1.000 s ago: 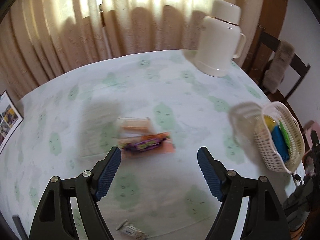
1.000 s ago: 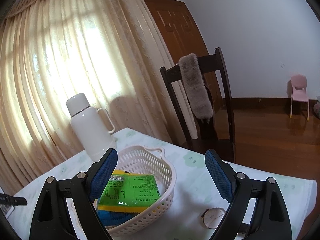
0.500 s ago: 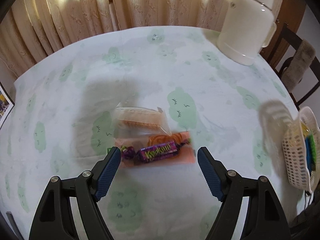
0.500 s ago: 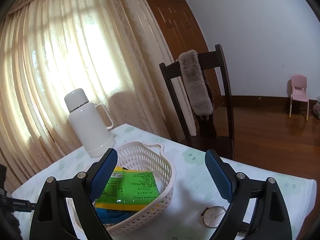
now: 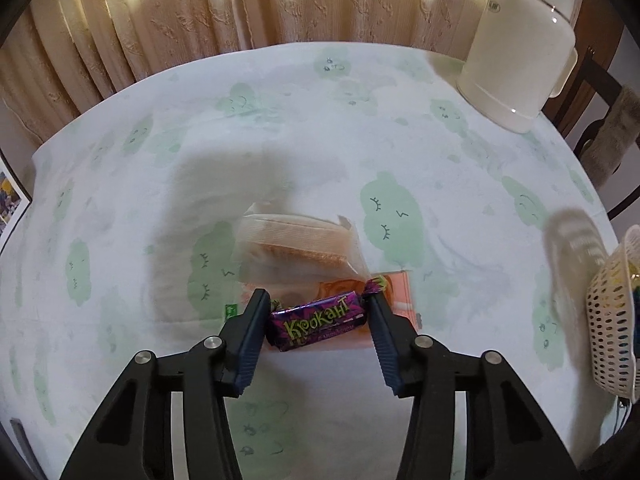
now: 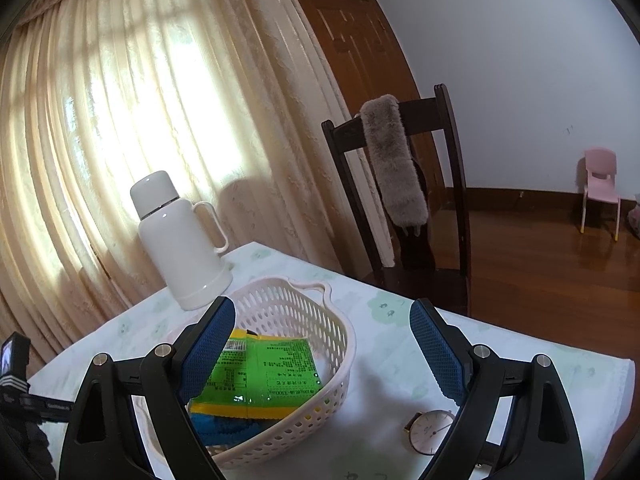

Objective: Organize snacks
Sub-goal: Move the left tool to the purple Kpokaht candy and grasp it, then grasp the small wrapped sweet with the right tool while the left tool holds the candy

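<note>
The left gripper (image 5: 318,312) is seen low over the middle of the desk (image 5: 320,120), its jaws closed in on either end of a purple candy bar (image 5: 318,322); both pads appear to touch the wrapper, and the bar is held clamped between them. The bar lies across an orange packet (image 5: 396,292), partly hidden beneath it. Just behind, toward the far edge of the desk, a clear-wrapped wafer pack (image 5: 296,242) rests on the cloth, touching the orange packet. A white thermos (image 5: 520,48) stands at the far right corner of the desk. A white basket (image 5: 612,320) is found at the right edge, well apart from the candy bar. The right gripper (image 6: 322,344) is held above the basket (image 6: 320,308) with its jaws spread wide and nothing between them. Inside the basket a green packet (image 6: 272,368) lies over a yellow and a blue one. A wristwatch (image 6: 434,432) lies on the desk just beside the basket, near the right edge.
</note>
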A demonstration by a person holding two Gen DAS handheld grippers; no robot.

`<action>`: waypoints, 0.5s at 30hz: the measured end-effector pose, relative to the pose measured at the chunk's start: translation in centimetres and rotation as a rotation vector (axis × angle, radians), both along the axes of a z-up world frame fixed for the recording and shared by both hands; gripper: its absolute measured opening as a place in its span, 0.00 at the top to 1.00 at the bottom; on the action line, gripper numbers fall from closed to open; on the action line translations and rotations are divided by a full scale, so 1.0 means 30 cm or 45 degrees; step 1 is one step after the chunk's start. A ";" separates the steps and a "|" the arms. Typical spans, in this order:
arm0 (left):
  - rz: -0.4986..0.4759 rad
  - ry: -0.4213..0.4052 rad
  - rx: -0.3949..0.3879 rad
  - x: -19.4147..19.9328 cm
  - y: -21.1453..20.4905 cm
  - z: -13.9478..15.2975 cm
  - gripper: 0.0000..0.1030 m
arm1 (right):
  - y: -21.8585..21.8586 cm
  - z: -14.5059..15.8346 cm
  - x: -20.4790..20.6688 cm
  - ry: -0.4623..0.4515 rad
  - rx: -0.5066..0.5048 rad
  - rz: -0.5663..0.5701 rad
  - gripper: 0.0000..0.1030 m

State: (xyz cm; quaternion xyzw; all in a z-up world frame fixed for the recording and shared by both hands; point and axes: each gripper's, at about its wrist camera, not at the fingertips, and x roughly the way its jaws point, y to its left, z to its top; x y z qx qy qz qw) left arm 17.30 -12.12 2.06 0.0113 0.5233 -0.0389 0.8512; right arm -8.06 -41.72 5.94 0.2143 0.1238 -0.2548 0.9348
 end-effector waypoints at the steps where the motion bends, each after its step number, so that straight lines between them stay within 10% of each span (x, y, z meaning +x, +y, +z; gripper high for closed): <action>1: 0.001 -0.013 -0.005 -0.011 0.010 0.012 0.56 | 0.000 0.001 0.000 0.000 0.000 -0.001 0.13; 15: 0.061 -0.137 -0.087 -0.201 0.163 0.123 0.56 | 0.005 0.001 -0.010 -0.012 -0.036 -0.047 0.13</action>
